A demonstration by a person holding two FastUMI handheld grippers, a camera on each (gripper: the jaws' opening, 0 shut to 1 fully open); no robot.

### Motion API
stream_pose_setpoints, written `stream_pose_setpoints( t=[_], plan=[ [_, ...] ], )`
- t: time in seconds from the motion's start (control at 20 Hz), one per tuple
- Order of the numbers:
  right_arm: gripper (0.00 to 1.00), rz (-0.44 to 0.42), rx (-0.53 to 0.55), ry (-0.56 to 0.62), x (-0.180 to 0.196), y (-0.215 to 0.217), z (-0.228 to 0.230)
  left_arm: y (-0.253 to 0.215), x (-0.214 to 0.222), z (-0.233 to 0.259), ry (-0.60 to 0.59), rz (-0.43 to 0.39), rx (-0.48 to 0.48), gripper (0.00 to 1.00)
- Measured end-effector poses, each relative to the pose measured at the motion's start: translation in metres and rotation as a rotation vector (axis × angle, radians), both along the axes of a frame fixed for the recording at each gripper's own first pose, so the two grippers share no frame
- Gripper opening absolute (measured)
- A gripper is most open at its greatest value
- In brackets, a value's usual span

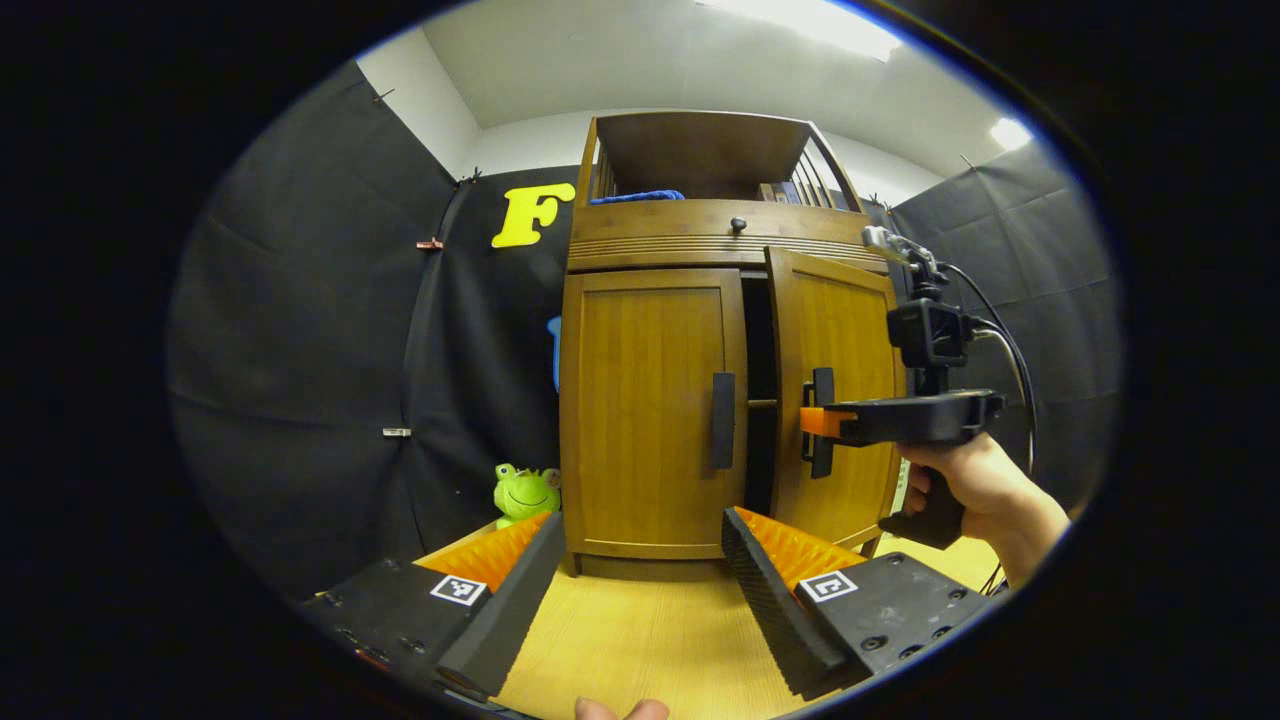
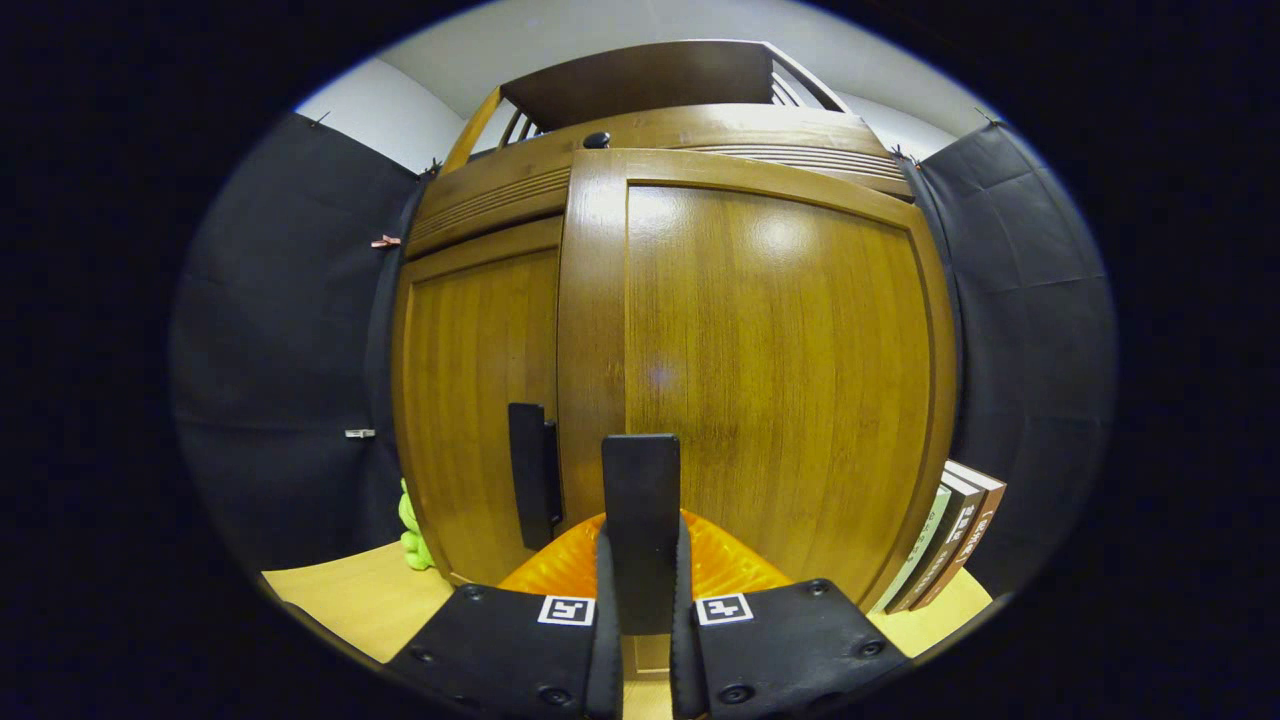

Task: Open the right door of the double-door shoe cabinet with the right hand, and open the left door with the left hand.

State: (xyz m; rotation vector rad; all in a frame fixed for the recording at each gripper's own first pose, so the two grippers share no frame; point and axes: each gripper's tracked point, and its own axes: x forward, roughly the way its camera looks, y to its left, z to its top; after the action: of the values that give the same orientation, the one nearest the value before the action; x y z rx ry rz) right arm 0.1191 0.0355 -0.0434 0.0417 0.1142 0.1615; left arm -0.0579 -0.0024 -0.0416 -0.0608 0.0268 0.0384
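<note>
Right claw [image 2: 640,590] is clamping the right door's black handle [image 2: 641,500], both fingers pressing it; the right door [image 2: 780,380] is standing ajar straight ahead of that claw, a dark gap showing at its inner edge. Rigid wooden panel on side hinges, likely swinging light; the upright bar handle is the only sure hold. A hand [image 1: 975,480] is holding that claw level at handle height. Left claw [image 1: 640,590] is gaping wide, low over the worktop [image 1: 650,640], the shut left door [image 1: 650,410] and its handle [image 1: 723,420] ahead, untouched
</note>
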Motion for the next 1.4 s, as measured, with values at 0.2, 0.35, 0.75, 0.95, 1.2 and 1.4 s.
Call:
stream_pose_setpoints(
  t=[0.2, 0.35, 0.75, 0.95, 1.2, 1.4],
  plan=[
    [0.18, 0.031, 0.010, -0.009, -0.040, -0.021, 0.010, -0.011, 0.002, 0.004, -0.006, -0.012, -0.001, 0.98],
    [0.19, 0.039, 0.016, -0.012, -0.067, -0.038, 0.017, -0.020, 0.005, 0.004, -0.005, -0.016, 0.002, 0.98],
    [0.22, 0.006, 0.036, -0.011, -0.119, -0.102, 0.031, -0.046, 0.010, 0.011, -0.025, -0.030, 0.015, 0.99],
    [0.21, -0.050, 0.020, -0.022, -0.136, -0.138, 0.036, -0.057, 0.014, 0.008, -0.020, -0.038, 0.018, 0.98],
    [0.20, -0.143, -0.017, -0.027, -0.152, -0.194, 0.034, -0.071, 0.023, 0.010, -0.022, -0.048, 0.037, 0.99],
    [0.14, -0.277, -0.039, -0.068, -0.164, -0.249, 0.047, -0.085, 0.030, 0.014, -0.027, -0.062, 0.047, 0.96]
  ],
)
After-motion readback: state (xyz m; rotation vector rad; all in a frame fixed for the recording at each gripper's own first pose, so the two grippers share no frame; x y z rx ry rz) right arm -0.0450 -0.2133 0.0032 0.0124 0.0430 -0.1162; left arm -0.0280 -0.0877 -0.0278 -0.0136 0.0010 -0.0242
